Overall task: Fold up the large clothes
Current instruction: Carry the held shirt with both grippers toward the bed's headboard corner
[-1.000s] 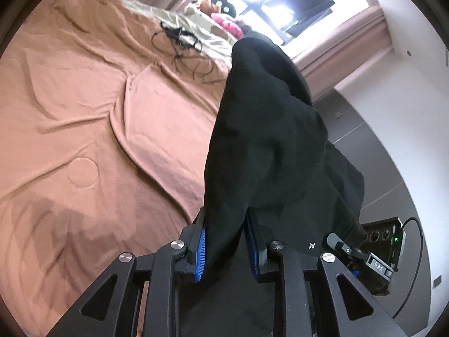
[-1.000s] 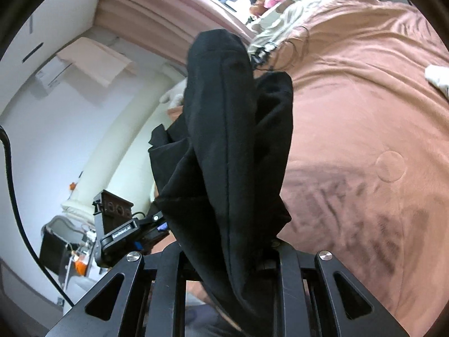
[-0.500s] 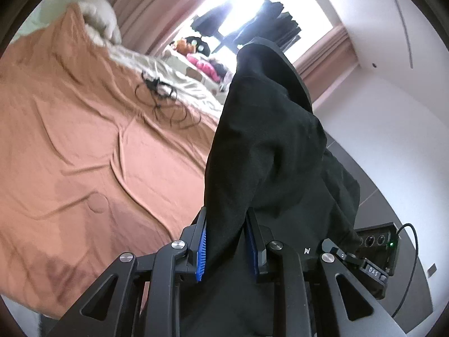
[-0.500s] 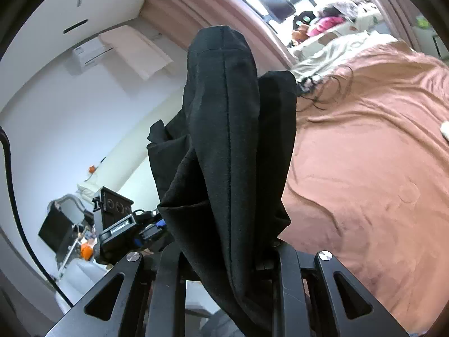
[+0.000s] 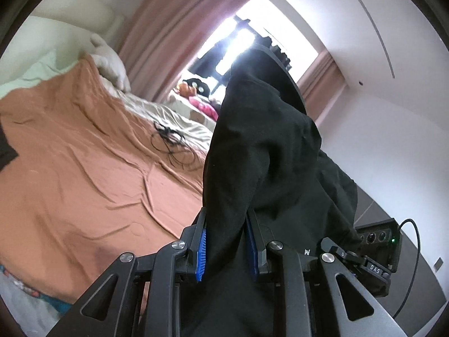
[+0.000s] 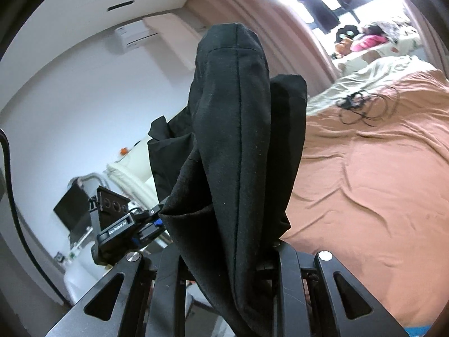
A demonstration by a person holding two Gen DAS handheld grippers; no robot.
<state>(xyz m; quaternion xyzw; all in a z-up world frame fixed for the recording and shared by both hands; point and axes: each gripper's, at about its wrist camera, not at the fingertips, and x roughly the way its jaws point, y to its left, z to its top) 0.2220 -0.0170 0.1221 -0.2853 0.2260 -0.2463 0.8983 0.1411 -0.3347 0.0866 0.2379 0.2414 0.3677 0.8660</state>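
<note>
Left tongs point(image 5: 226, 245): narrow, blue pads clamped on a bunched edge of the black garment point(image 5: 266, 151); cloth rising past the tips and draping back over the frame. Right tongs point(image 6: 224, 255): likewise narrow, closed on another bunch of the same garment point(image 6: 235, 129), a stitched seam running straight up from the jaws; pads hidden by the cloth. Garment: held aloft in both grips, clear of the bed, bulk hanging between and below the two tools; lower hem out of view, so full length not determinable. Long axis, as judged: roughly vertical, hanging from the two pinched points. Opposite tool visible at the outer edge of each view, the two well apart, neither nearer the cloth since both already grip it. Bed point(image 5: 84, 168): covered in a wrinkled orange-brown sheet, lying below and ahead of both tongs, to the left in the left view, to the right in the right view. Tangle of black cable point(image 5: 168, 143) on the far part of the sheet. Pillow point(image 5: 112, 64) at the far end. Pink curtains point(image 5: 168, 28) and a bright window beyond. Likely next need: lowering the garment flat onto bare sheet short of the cable.
</note>
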